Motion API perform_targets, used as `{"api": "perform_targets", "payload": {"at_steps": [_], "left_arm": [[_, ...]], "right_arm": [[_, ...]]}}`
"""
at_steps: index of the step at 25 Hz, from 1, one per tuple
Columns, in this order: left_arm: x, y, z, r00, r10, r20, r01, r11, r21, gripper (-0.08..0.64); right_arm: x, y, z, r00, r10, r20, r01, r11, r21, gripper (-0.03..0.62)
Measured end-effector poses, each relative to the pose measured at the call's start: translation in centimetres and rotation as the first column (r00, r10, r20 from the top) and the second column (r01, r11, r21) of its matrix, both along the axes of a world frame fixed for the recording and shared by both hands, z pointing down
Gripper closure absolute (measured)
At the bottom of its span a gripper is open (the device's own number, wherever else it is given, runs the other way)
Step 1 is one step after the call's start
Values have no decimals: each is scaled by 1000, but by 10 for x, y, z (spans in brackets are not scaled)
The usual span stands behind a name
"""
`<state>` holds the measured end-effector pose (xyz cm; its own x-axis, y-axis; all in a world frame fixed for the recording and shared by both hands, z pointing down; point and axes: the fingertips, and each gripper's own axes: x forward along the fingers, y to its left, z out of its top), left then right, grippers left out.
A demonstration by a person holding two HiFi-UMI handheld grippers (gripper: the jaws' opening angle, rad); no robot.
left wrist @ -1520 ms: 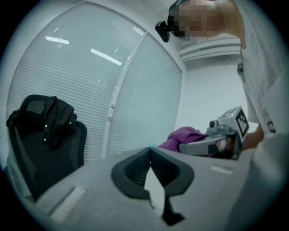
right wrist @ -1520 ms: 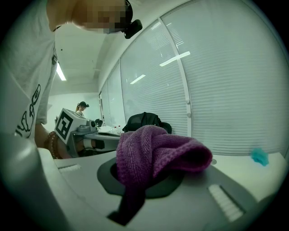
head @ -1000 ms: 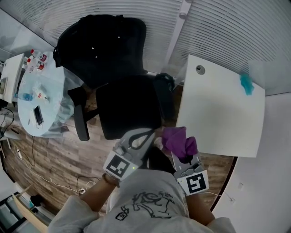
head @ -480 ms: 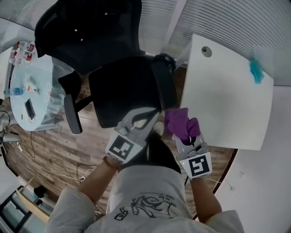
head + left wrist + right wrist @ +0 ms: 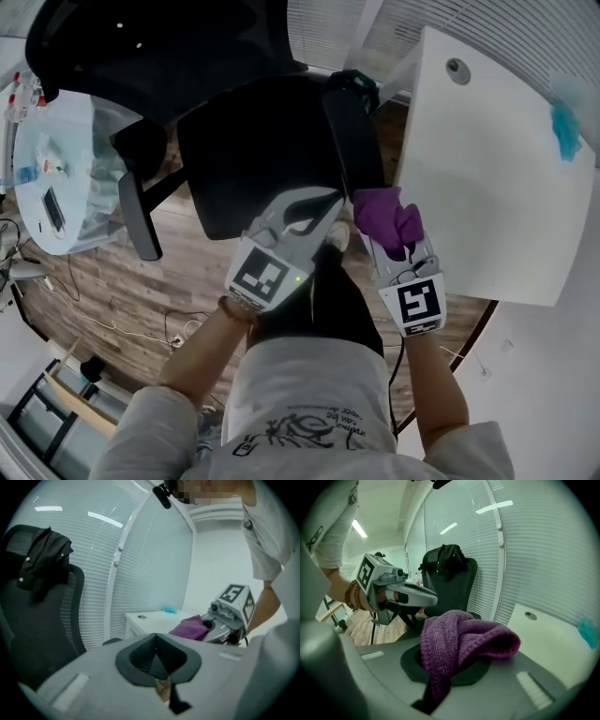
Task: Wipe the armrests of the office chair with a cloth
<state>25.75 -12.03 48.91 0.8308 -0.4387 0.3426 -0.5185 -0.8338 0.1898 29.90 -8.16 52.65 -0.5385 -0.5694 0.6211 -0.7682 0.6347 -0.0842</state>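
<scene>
The black office chair (image 5: 253,155) stands in front of me, with a dark jacket (image 5: 44,557) draped over its backrest. Its right armrest (image 5: 354,141) runs along the seat's right side, and its left armrest (image 5: 138,225) sticks out at the left. My right gripper (image 5: 389,230) is shut on a bunched purple cloth (image 5: 384,214), held just short of the right armrest's near end. In the right gripper view the cloth (image 5: 459,639) fills the jaws. My left gripper (image 5: 323,202) is shut and empty, over the seat's front edge beside the cloth.
A white table (image 5: 487,187) stands close on the right of the chair, with a teal object (image 5: 565,120) at its far corner. A round glass table (image 5: 56,178) with a phone and bottles stands at the left. Cables lie on the wood floor (image 5: 122,300).
Both grippers have moved forward toward the chair. The purple cloth now sits close to the near end of the right armrest. The grip on the cloth is unchanged.
</scene>
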Motion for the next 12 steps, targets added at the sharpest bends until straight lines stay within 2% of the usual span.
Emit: {"api": "perform_targets", "payload": {"at_steps": [8, 12], "left_arm": [[-1, -11, 40, 1000, 11, 29, -10, 1000, -12, 557], [-2, -14, 47, 1000, -2, 17, 3, 1000, -11, 557]], "right_arm": [[-5, -11, 58, 996, -57, -65, 49, 992, -112, 563], [-8, -13, 80, 992, -73, -99, 54, 981, -184, 563]]}}
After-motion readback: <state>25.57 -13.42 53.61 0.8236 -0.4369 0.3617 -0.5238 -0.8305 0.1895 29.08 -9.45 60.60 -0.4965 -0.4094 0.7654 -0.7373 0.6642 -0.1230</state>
